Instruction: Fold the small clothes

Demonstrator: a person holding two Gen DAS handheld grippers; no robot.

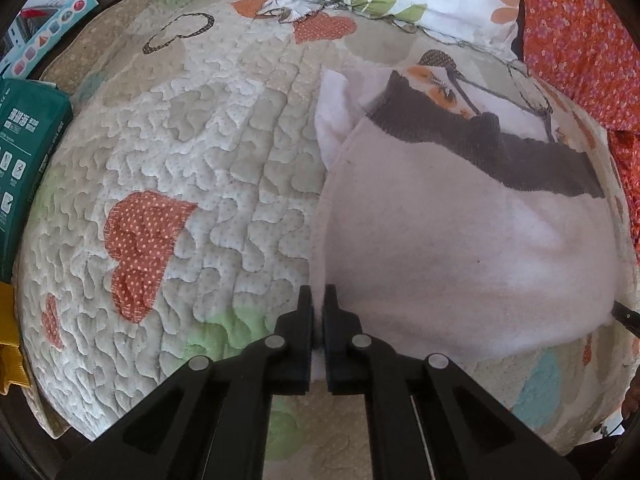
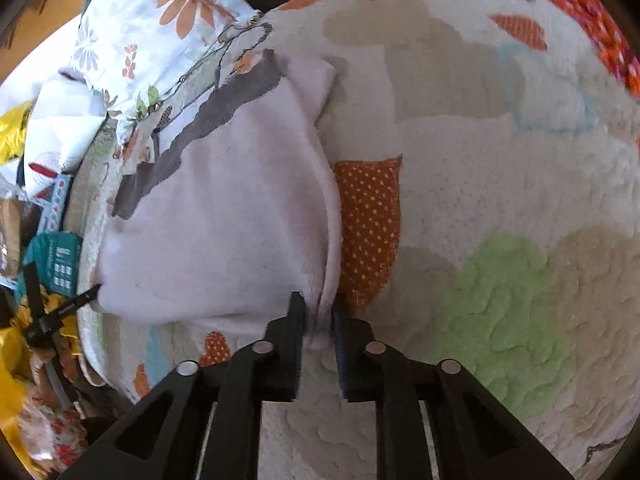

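- Our left gripper point(image 1: 319, 300) had its jaws nearly closed, pinching one near corner of the white garment point(image 1: 460, 248).
- Our right gripper point(image 2: 319, 308) pinched the other; the cloth stretched ahead over the quilt point(image 2: 500, 200).
- We judged folding barely begun.

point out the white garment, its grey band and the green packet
white garment point(image 1: 460, 256), left wrist view, middle of the white cloth
grey band point(image 2: 224, 108), right wrist view, mid-length of the dark strip
green packet point(image 1: 24, 152), left wrist view, printed front face at the left edge
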